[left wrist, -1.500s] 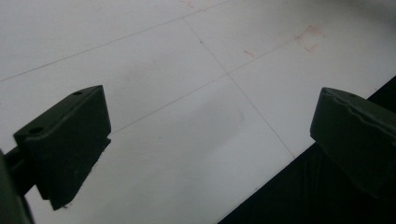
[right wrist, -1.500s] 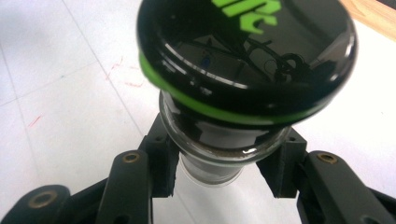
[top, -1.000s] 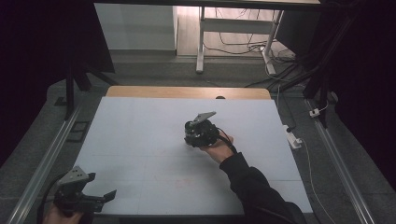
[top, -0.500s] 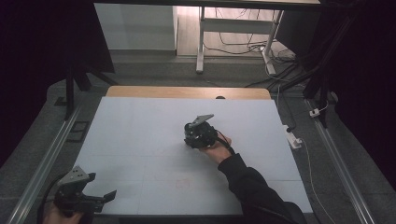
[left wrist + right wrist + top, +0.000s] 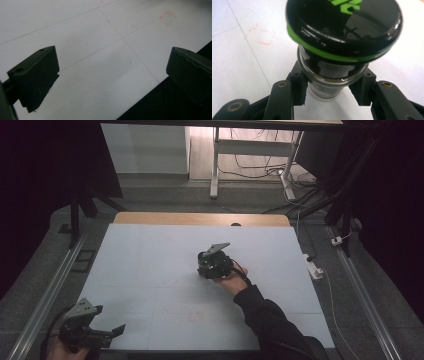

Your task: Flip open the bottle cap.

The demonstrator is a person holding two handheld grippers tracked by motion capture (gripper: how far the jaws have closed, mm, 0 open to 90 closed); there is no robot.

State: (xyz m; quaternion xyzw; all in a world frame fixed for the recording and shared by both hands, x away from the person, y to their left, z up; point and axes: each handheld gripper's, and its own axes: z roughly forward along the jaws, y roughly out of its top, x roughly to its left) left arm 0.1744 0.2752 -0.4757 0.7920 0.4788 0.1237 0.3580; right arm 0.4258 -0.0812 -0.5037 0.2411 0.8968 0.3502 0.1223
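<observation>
Near the middle of the white table (image 5: 150,270), the right gripper (image 5: 329,96) already clamps a black-lidded glass jar (image 5: 332,82), its placing seemingly left, while the left gripper (image 5: 112,72) waits wide open at the table's near corner.

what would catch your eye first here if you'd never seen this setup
The glass jar with a glossy black lid ringed in green, clamped at its neck by the right gripper, mid-table. Next, the left gripper, jaws apart, at the white table's near-left corner.
</observation>
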